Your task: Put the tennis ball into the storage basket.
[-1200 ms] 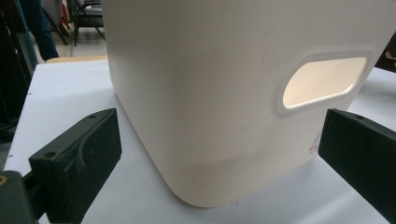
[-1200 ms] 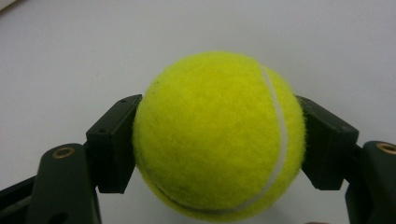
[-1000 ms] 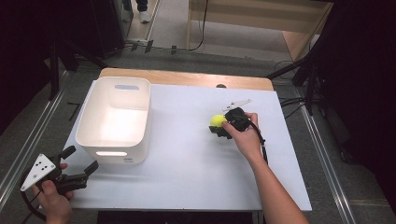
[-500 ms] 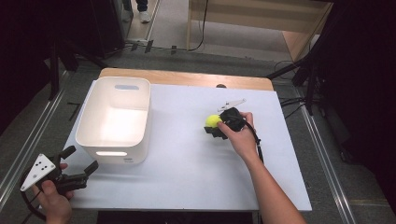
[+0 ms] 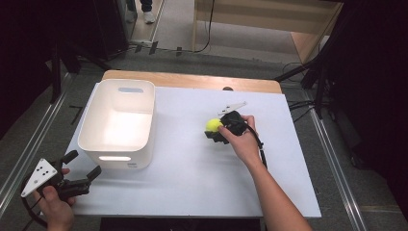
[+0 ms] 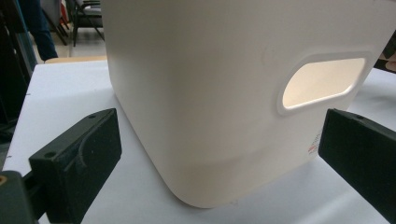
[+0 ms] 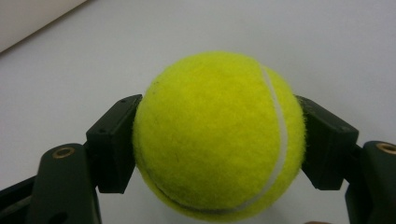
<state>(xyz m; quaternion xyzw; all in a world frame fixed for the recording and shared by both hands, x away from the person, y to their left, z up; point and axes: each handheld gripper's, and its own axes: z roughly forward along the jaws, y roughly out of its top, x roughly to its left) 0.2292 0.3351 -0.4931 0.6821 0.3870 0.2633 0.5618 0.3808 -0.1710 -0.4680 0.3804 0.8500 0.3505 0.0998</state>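
White tabletop, wood strip along its far edge, dark floor around. Your right gripper sits mid-table, right of the white bin, jaws clamped on either side of a yellow tennis ball; your hand wraps its body. Your left gripper is at the near left corner, jaws spread wide with nothing between them, pointing at the bin's near wall and its handle slot.

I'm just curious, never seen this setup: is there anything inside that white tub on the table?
The white tub looks empty from above: its bare floor shows, brightly lit. The tennis ball is outside it, clamped in the right gripper. The near inner wall is hidden by the rim.
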